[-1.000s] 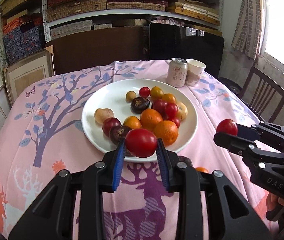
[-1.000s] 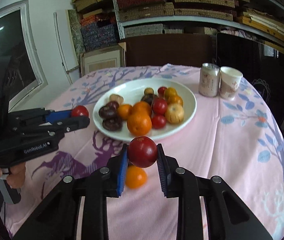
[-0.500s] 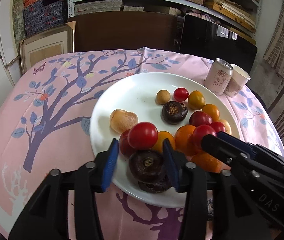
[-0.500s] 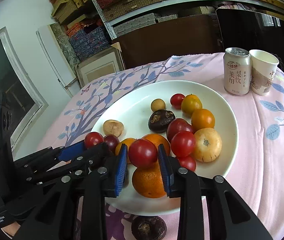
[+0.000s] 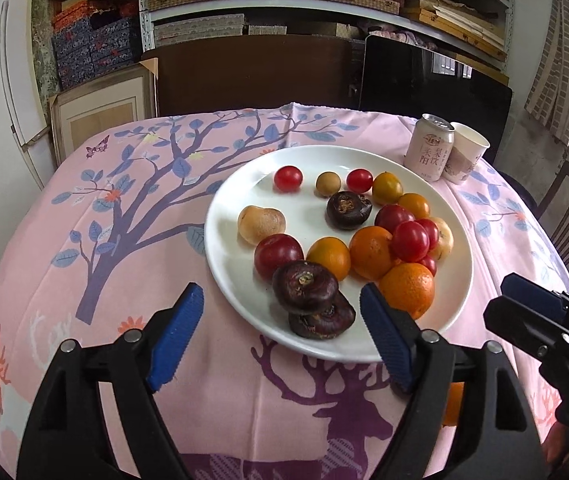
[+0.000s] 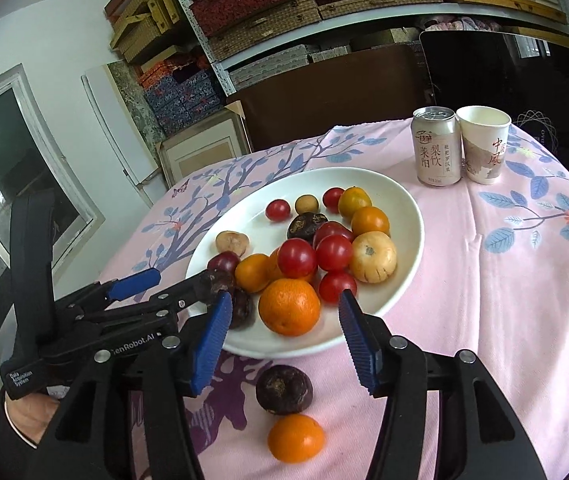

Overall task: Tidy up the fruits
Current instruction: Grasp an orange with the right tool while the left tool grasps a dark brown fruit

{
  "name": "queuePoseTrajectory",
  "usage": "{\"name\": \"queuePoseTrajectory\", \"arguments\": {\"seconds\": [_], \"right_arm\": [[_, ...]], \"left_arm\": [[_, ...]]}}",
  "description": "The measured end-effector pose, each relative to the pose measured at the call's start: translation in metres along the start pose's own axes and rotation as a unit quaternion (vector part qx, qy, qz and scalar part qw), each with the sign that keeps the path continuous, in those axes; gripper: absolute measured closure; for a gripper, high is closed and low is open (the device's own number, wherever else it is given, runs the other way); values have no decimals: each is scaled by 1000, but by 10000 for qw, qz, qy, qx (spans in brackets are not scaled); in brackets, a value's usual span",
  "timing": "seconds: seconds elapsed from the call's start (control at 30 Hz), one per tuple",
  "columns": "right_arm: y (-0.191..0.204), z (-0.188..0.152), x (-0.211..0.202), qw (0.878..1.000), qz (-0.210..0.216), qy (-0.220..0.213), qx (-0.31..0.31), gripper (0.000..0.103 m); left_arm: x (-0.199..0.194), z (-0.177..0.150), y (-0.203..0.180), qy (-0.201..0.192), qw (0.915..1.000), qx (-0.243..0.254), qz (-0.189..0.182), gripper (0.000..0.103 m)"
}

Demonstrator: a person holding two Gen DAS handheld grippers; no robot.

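Left gripper: jaws spread wide, nothing between the blue pads, positioned at the near edge of the white plate. Right gripper: jaws likewise released and empty, at the plate's near rim, flanking a large orange that lies on the plate without touching either pad.

Plate contents, per the left wrist view: a small red tomato alone at the far left of the plate; a pale brown fruit on the left side; two dark purple fruits stacked at the near edge; a red tomato resting on top of the cluster of oranges and tomatoes on the right side.

Off the plate, per the right wrist view: one dark purple fruit and one small orange lie on the pink tablecloth, near the camera, the two touching.

A drink can and paper cup stand side by side beyond the plate, far right.
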State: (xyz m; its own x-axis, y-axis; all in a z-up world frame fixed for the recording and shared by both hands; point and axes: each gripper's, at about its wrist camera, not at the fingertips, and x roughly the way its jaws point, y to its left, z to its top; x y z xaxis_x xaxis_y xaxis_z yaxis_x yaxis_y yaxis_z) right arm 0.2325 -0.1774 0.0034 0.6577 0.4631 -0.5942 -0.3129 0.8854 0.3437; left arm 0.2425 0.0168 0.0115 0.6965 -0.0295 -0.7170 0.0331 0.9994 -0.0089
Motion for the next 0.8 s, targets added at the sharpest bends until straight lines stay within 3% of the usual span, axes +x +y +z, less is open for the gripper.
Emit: {"name": "queuePoseTrajectory", "arguments": {"seconds": [0.27,0.47,0.67,0.7,0.73,0.8], "right_arm": [[-4,-34,-21,9996,-100,181,-169,36],[9,-62,-12,9957,-240,693,-569,33],[33,-75,10,9840,-845,933,-1257,34],[34,-75,14,9819,-916,1037,-1297,41],[36,-76,18,9798,-945,1152,-1333,58],[35,-76,24,9773,-1041,1216,-1390,65]], "left_arm": [[-21,-33,2,-26,9999,-112,-77,16],[-18,-53,7,149,9994,-102,-308,15],[-19,-56,6,73,9993,93,-346,15],[-19,-56,6,56,9993,121,-346,15],[-19,-57,5,52,9993,141,-355,15],[-18,-57,4,66,9991,164,-385,15]]}}
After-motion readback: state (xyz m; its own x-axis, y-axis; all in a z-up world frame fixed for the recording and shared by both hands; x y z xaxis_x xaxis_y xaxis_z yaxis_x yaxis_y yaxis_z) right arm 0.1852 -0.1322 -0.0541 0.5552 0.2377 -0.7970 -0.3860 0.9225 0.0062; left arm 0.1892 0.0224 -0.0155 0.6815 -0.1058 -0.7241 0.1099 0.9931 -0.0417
